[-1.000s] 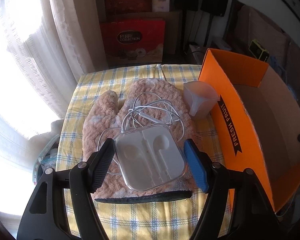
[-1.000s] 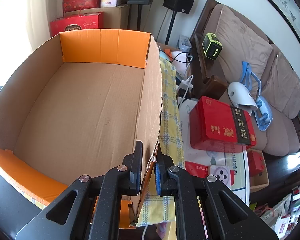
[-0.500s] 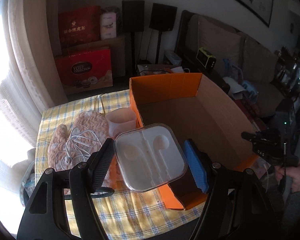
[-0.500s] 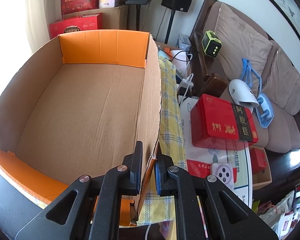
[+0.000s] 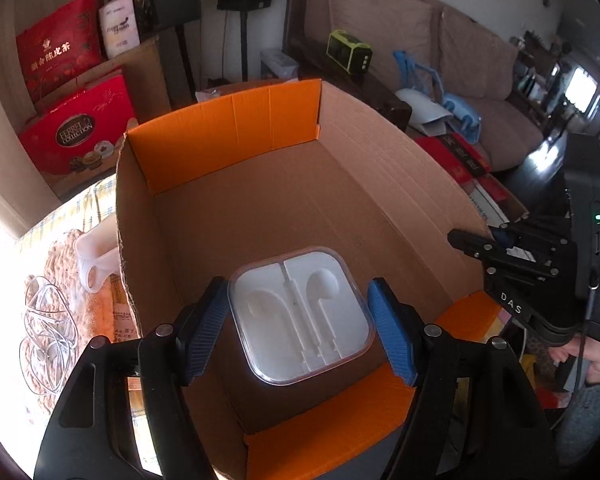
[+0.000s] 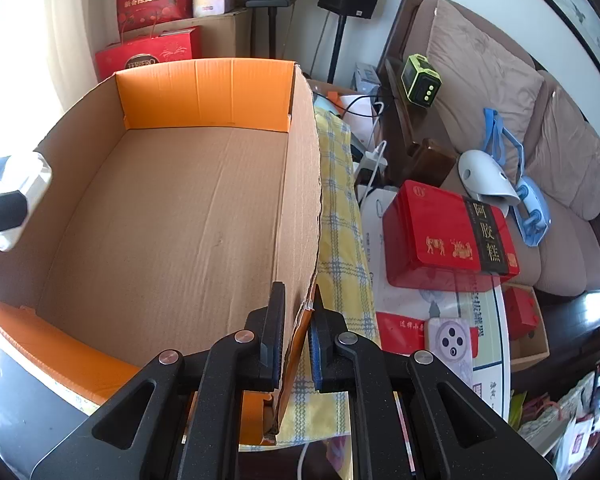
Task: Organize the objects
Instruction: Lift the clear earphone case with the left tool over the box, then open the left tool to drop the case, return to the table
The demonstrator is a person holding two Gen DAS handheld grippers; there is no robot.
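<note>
A clear plastic earphone case (image 5: 302, 314) with an empty white insert sits between the blue pads of my left gripper (image 5: 296, 300), which is shut on it. It hangs over the bare floor of the orange-lined cardboard box (image 5: 236, 128). My right gripper (image 6: 298, 300) is shut on the box's right wall (image 6: 300, 184); in the left wrist view that right gripper (image 5: 472, 244) shows at the box's right rim. The case (image 6: 32, 184) also peeks in at the left edge of the right wrist view. A white earphone cable (image 5: 46, 336) lies on a pink fluffy mitt (image 5: 64, 256) left of the box.
A translucent white cup (image 5: 96, 256) stands against the box's left outer wall on the yellow checked cloth (image 6: 340, 216). A red tin (image 6: 448, 236) and small packets lie right of the box. Red gift bags (image 5: 76, 140), speakers and a sofa (image 6: 480, 80) stand behind. A hand (image 5: 596, 364) holds the right gripper.
My left gripper has carried the earphone case from above the mitt and cable rightward to over the inside of the box. The right gripper has stayed clamped on the box wall.
</note>
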